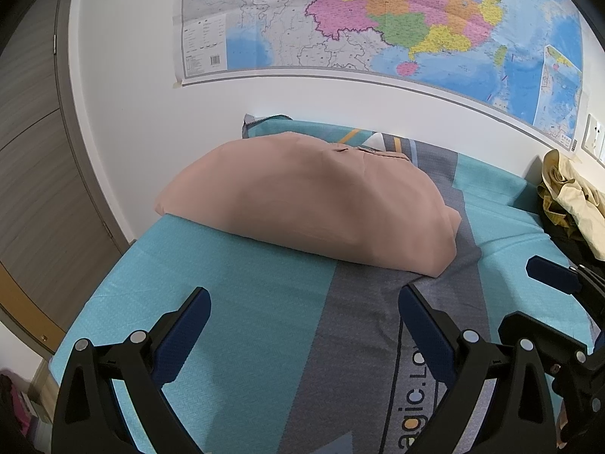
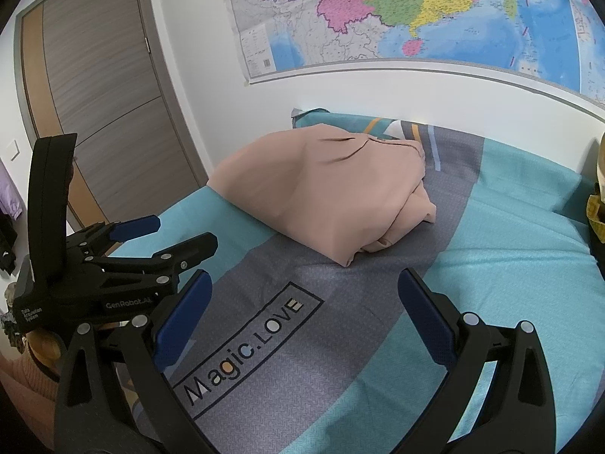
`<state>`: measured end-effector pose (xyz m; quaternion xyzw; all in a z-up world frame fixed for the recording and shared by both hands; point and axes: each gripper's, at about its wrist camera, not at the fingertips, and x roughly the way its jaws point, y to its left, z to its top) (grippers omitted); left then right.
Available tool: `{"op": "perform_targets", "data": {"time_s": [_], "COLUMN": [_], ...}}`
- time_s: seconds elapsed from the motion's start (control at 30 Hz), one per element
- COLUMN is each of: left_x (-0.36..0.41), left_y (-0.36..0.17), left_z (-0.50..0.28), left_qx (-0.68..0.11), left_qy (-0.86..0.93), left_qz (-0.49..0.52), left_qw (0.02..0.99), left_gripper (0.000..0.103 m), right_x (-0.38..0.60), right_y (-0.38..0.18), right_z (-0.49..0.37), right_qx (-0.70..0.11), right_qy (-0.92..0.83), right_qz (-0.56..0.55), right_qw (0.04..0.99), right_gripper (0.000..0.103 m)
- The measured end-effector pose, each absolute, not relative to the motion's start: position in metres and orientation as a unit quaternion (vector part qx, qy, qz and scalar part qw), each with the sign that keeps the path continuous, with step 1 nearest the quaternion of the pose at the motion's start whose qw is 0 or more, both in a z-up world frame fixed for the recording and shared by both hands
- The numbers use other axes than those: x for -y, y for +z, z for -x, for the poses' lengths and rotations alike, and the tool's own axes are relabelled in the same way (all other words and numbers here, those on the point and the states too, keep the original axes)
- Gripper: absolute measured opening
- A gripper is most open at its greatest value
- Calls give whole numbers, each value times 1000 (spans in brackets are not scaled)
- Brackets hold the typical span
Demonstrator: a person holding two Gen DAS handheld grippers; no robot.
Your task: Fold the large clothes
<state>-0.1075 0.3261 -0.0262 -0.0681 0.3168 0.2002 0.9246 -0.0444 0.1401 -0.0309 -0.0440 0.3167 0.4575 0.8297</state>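
A folded pink garment (image 1: 310, 200) lies in a compact bundle on the teal and grey bed sheet (image 1: 245, 302), near the far wall. It also shows in the right wrist view (image 2: 329, 193), its layered folded edges facing right. My left gripper (image 1: 304, 299) is open and empty, hovering over the sheet just short of the garment. My right gripper (image 2: 304, 280) is open and empty, over the grey stripe in front of the garment's near corner. The left gripper (image 2: 177, 232) also shows at the left of the right wrist view, jaws apart.
A pile of beige and dark clothes (image 1: 571, 204) lies at the bed's right side. A large map (image 1: 378, 19) hangs on the white wall behind the bed. A wooden door (image 2: 106, 106) stands to the left. The sheet (image 2: 510, 265) carries a "Magic.LOVE" print (image 2: 245, 348).
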Motion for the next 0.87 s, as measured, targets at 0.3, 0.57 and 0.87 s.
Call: {"op": "perform_targets", "data": {"time_s": [0.3, 0.57, 0.87], "left_x": [-326, -315, -267], "left_y": [-27, -27, -34], "left_z": [108, 107, 78], "left_qx": [-318, -302, -322], "left_qy": [199, 189, 118], "left_qz": [70, 55, 47], "left_qw": [924, 933, 938], "left_gripper": [96, 95, 96], "right_x": [-140, -129, -55], "right_y": [-31, -32, -33], "right_z": [45, 47, 43], "right_qx": [-318, -318, -316], "right_qy": [461, 450, 369], "right_qz": [43, 37, 4], "right_qw": [827, 833, 874], "right_gripper": [97, 97, 97]}}
